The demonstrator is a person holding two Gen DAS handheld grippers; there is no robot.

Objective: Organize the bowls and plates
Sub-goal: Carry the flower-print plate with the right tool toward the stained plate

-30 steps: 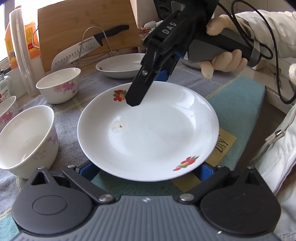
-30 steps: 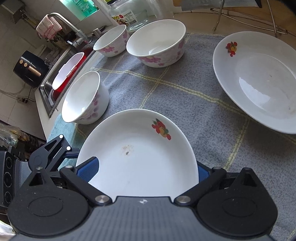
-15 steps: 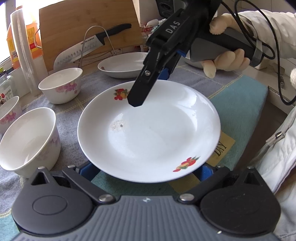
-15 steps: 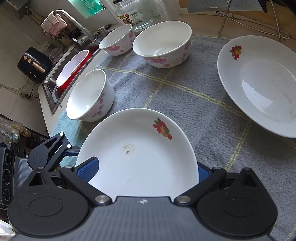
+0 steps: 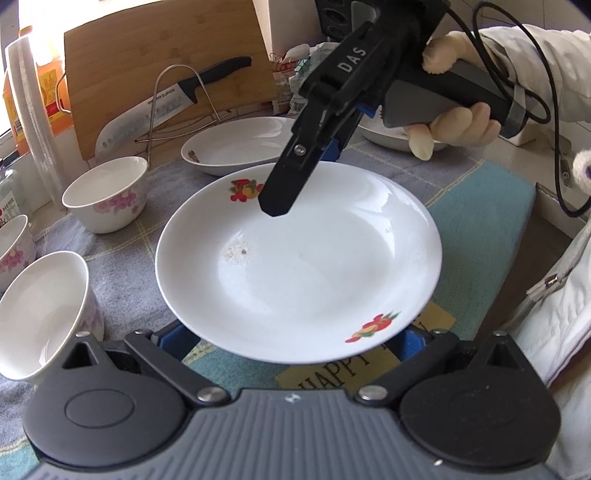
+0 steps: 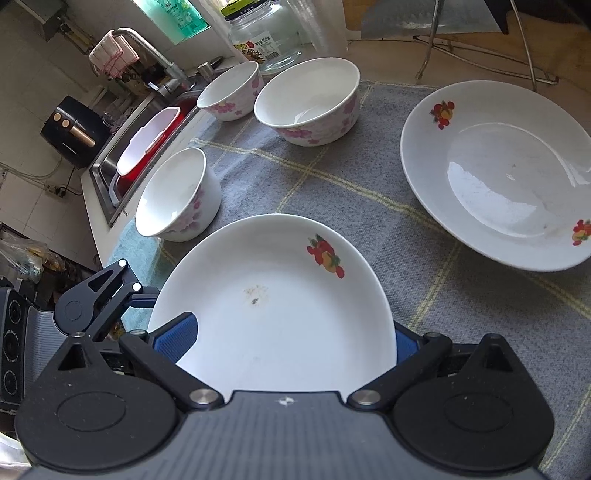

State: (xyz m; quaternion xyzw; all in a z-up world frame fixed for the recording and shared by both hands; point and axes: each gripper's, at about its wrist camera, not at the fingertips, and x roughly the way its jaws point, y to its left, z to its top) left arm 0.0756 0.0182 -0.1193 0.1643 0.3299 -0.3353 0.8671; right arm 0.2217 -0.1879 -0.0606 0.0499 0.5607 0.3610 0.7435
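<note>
Your right gripper (image 5: 280, 201) has the white round plate with red fruit prints (image 5: 299, 266) by its far rim: fingers clenched on it, one black finger on top, the blue pad underneath. The plate hangs above the front edge of the table (image 6: 424, 295), over the teal mat (image 5: 476, 218) and the grey checked cloth (image 6: 325, 184).

Your left gripper (image 5: 290, 338) sits under the plate's near rim, fingers spread wide and released, a blue pad showing past each side of the rim.

Watch your left side. A white bowl with pink flowers (image 5: 40, 314) stands just beside the left finger, near the table edge by the steel sink (image 6: 110, 177). Two more flowered bowls (image 6: 306, 99) sit side by side towards the back, next to a glass jar (image 6: 266, 33).

To the back right there's a second white fruit-print plate (image 6: 498, 173) lying flat on the cloth, apart from the held one. Between that plate and the bowls the cloth is open, a clear lane straight ahead of the right gripper. The gloved right hand (image 5: 454, 118) is above a third dish at the back edge.
</note>
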